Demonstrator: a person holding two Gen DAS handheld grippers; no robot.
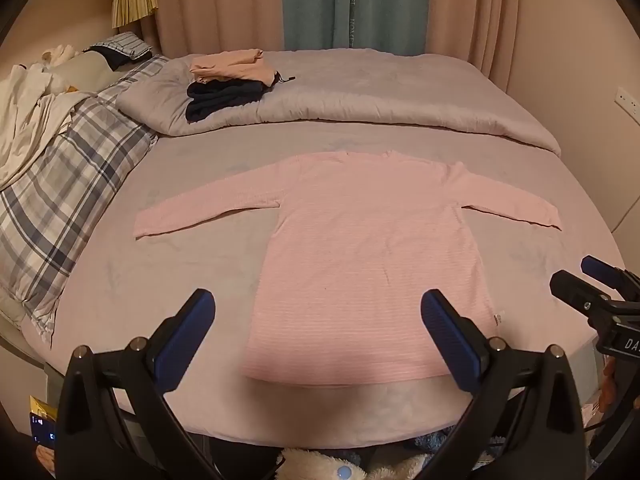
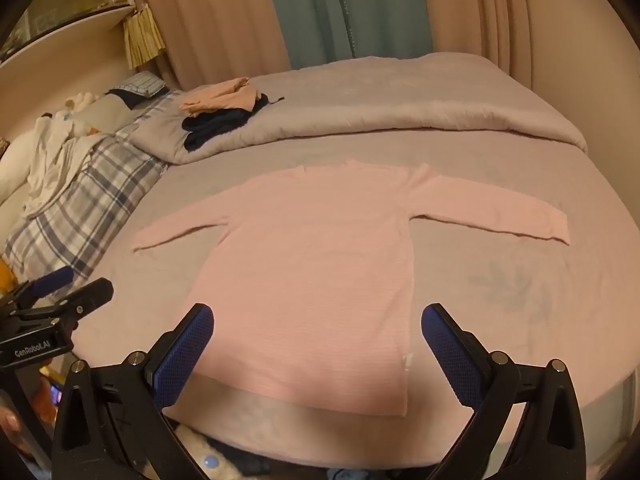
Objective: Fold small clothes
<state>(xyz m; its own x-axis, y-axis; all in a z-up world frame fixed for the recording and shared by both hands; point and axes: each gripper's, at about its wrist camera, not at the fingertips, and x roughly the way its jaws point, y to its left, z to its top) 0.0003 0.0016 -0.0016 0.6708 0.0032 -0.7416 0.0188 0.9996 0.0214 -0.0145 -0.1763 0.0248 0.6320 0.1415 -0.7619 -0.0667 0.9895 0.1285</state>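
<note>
Pink top (image 1: 360,248) flat on bed (image 1: 160,280), sleeves spread toward 9 and 3 o'clock. Left gripper (image 1: 318,312) and right gripper (image 2: 318,328) both spread wide, empty, above hem. Advice: pinch each sleeve cuff, fold inward, keep body unwrinkled.

Left wrist view: looked from the bed's (image 1: 168,264) near edge, angled downward toward the curtains (image 1: 320,4). Right wrist view: same facing, set just to the right. Both shared the pink top (image 1: 360,248), folded pile (image 1: 228,80) and plaid pillow (image 2: 80,220).
</note>
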